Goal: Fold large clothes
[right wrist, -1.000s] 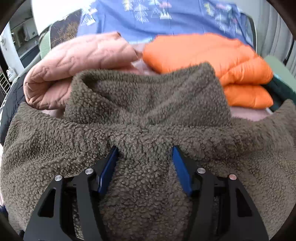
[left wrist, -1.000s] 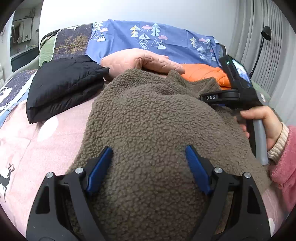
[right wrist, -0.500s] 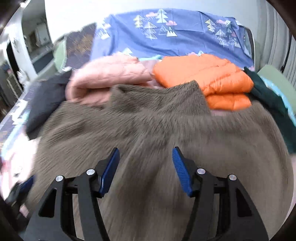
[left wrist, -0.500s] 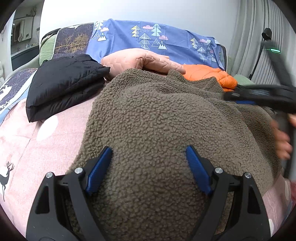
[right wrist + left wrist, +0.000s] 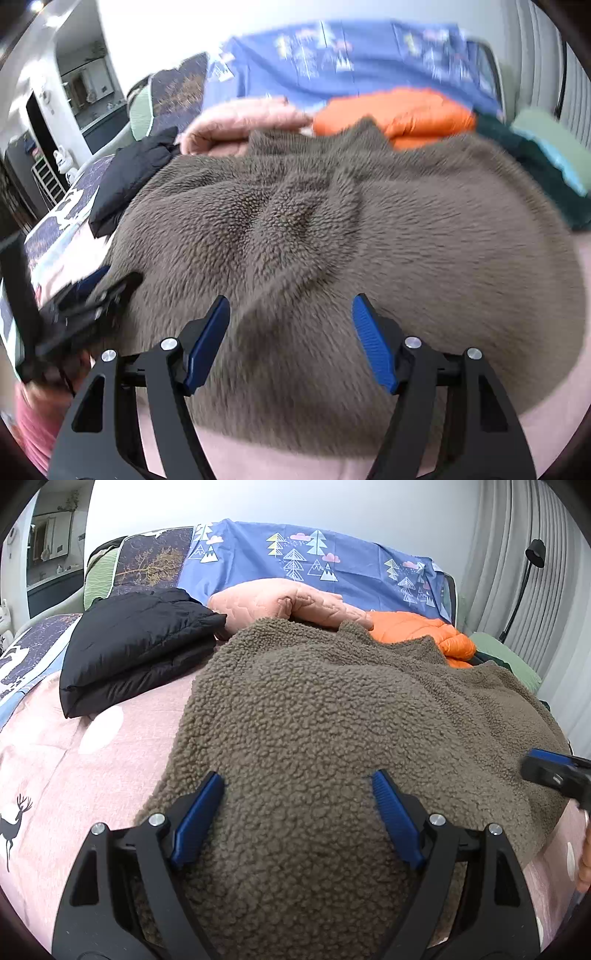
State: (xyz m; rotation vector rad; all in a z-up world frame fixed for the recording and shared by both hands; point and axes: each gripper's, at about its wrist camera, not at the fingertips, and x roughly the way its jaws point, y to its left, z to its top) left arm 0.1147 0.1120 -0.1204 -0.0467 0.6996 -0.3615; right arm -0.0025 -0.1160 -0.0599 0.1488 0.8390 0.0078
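A brown fleece jacket (image 5: 332, 701) lies spread on the bed, collar toward the pillows. My left gripper (image 5: 297, 775) rests over its near left part, jaws wide open, fleece lying under and between the fingers without being pinched. My right gripper (image 5: 291, 298) hovers above the fleece jacket (image 5: 406, 240) near its lower hem. Its jaws are opening, and nothing is gripped between them. The right gripper's tip (image 5: 554, 771) shows at the edge of the left wrist view. In the right wrist view, the left gripper (image 5: 92, 291) is seen at the left, blurred.
A folded black jacket (image 5: 136, 650) lies at the left. A pink quilted jacket (image 5: 288, 605) and an orange puffer (image 5: 417, 631) are behind the collar, with a dark green garment (image 5: 546, 173) at the right. The pink bedsheet (image 5: 74, 775) shows around the fleece.
The right gripper drew back from the collar toward the near hem and to the right, rising a little, and its jaws widened. The left gripper stayed put.
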